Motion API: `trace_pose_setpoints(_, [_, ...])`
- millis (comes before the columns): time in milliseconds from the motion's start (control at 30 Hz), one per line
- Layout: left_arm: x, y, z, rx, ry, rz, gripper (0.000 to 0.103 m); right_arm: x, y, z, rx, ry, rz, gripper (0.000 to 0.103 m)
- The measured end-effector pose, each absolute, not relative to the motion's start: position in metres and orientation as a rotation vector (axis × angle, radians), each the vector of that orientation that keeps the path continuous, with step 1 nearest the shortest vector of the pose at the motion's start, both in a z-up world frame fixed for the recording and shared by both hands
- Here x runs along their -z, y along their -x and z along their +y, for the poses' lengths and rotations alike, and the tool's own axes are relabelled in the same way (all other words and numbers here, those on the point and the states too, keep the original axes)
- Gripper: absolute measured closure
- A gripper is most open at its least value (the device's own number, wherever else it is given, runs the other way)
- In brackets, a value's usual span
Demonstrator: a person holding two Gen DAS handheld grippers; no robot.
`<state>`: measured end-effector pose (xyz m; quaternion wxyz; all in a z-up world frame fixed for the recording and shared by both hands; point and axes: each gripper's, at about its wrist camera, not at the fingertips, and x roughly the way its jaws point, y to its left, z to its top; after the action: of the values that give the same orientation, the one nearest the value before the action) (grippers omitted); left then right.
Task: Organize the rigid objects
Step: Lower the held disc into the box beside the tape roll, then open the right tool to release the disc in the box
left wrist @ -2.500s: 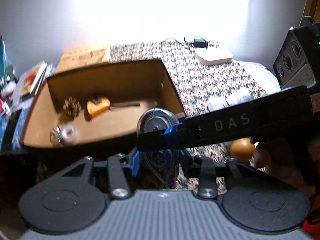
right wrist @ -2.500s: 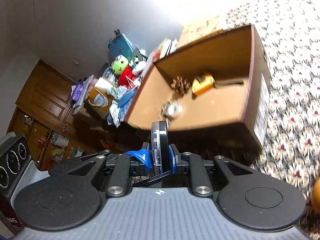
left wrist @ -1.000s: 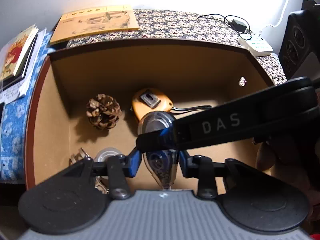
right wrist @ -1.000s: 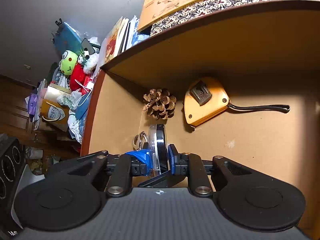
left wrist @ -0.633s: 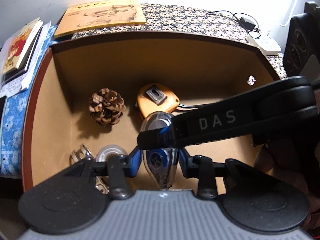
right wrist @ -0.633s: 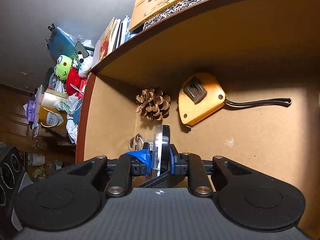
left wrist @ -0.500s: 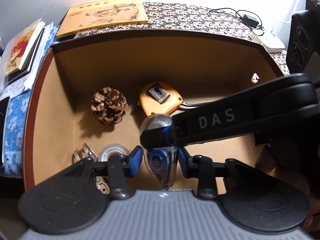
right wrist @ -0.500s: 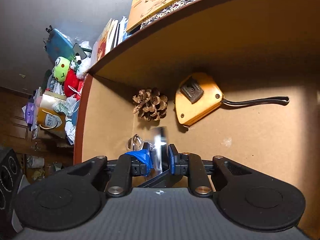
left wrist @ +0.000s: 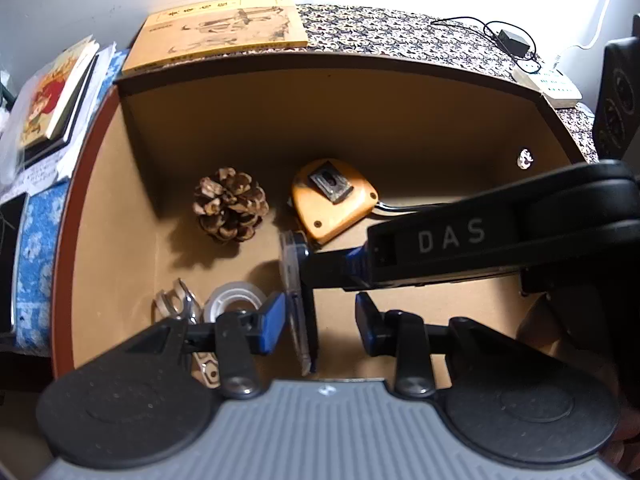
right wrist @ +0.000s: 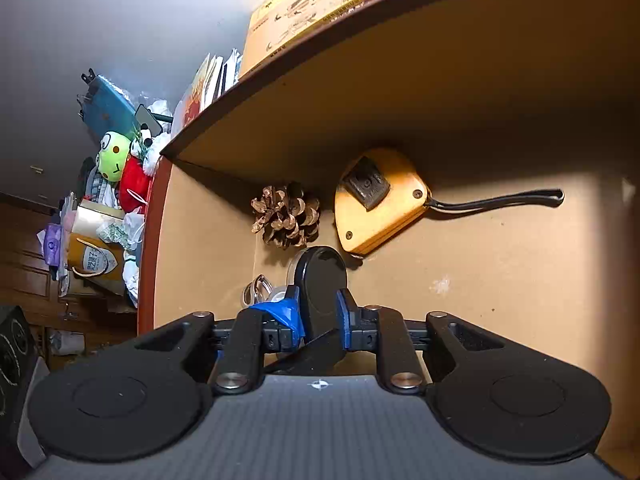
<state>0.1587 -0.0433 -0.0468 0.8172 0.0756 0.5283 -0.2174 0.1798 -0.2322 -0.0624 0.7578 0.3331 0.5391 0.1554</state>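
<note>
A clear and dark correction tape dispenser (left wrist: 298, 280) stands edge-on inside the brown cardboard box (left wrist: 320, 120). My right gripper (right wrist: 318, 316) is shut on it, and its dark face (right wrist: 320, 284) fills the gap between the blue pads. The right finger (left wrist: 440, 240) reaches in from the right. My left gripper (left wrist: 320, 322) is open, with the dispenser close to its left pad. On the box floor lie a pine cone (left wrist: 230, 210), an orange tape measure (left wrist: 334, 200), a clear tape roll (left wrist: 236, 300) and a metal clip (left wrist: 176, 304).
A yellow book (left wrist: 224, 28) lies behind the box on the patterned cloth (left wrist: 400, 28). More books (left wrist: 52, 92) are stacked at the left. A power strip (left wrist: 552, 84) sits at the back right. Plush toys (right wrist: 120, 160) and clutter lie beyond the box's left wall.
Both grippers came down over the box with the dispenser. The left gripper has opened and let go of it. The dispenser has turned edge-on to the left camera and stays in the right gripper.
</note>
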Motion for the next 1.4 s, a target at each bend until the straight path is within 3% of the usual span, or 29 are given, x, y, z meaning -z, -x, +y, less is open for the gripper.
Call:
trace_pose_setpoints(200, [0.046, -0.159, -0.041, 0.442, -0.172, 1.112, 0.069, 0.059, -0.179, -0.225, -0.313, -0.665, 1.162, 0.097])
trace_pose_setpoints(1167, [0.044, -0.152, -0.052, 0.355, -0.281, 1.059, 0.056, 0.055, -0.179, -0.228, -0.342, -0.569, 1.127, 0.095])
trace_pose_setpoints(1400, [0.048, -0.154, -0.054, 0.333, -0.283, 1.048, 0.046, 0.056, -0.176, -0.229, -0.288, -0.567, 1.099, 0.094])
